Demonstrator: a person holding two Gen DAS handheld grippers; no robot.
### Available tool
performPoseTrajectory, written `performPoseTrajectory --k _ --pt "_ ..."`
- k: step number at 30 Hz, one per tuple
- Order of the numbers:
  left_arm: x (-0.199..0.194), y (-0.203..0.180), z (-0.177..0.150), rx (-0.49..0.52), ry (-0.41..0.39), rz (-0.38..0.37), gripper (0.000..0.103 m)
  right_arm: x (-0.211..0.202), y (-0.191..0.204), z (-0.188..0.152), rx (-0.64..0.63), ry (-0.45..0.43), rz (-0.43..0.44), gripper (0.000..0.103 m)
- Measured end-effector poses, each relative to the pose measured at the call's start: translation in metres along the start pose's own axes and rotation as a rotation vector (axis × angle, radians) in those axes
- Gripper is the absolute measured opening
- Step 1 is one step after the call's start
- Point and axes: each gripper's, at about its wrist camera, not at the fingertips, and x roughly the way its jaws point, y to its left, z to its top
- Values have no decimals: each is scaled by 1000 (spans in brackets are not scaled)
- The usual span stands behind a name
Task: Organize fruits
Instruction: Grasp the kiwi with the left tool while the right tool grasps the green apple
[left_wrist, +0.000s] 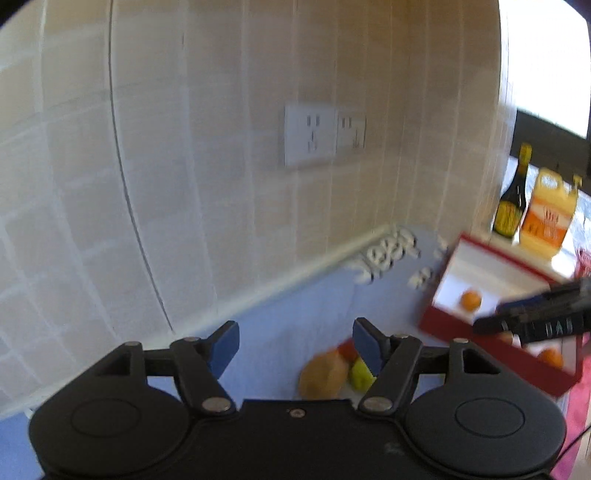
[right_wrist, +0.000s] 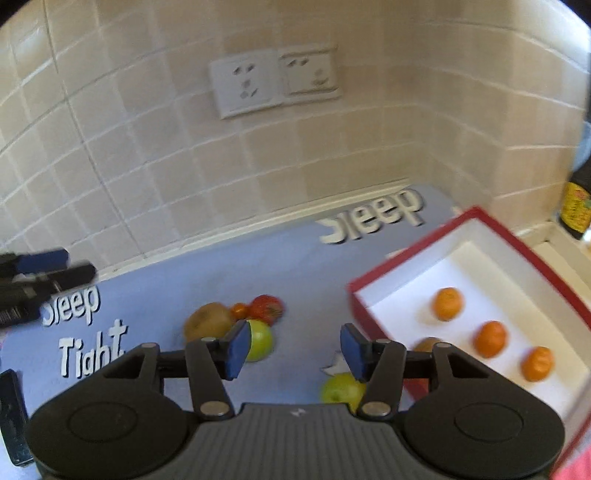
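Both tongs are released and empty: right tongs (right_wrist: 291, 349), left tongs (left_wrist: 295, 347). Ahead of the right tongs, loose fruit lies on the blue mat (right_wrist: 166, 291): two green apples (right_wrist: 260, 339), a brown fruit (right_wrist: 207, 321) and a red one (right_wrist: 266, 308). The red box (right_wrist: 413, 251) to the right holds three oranges (right_wrist: 489, 339). Judged step: reaching for the next fruit. Next move: lower over one green apple, centre it, then clench.

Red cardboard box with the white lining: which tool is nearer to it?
Right. The right tool hangs open beside the red cardboard box, at its near-left corner. The left tool, also open, is farther left over the blue mat.
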Motion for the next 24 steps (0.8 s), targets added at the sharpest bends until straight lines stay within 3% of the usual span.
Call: performPoseTrajectory --k 7,14,24 --pt "67 21 -36 -40 142 -48 82 58 25 2 -25 84 25 61" --pt "122 20 -58 -33 224 -150 82 120 38 -4 -50 197 57 61" --pt "159 2 -66 67 250 -178 82 155 34 -4 -32 246 72 60"
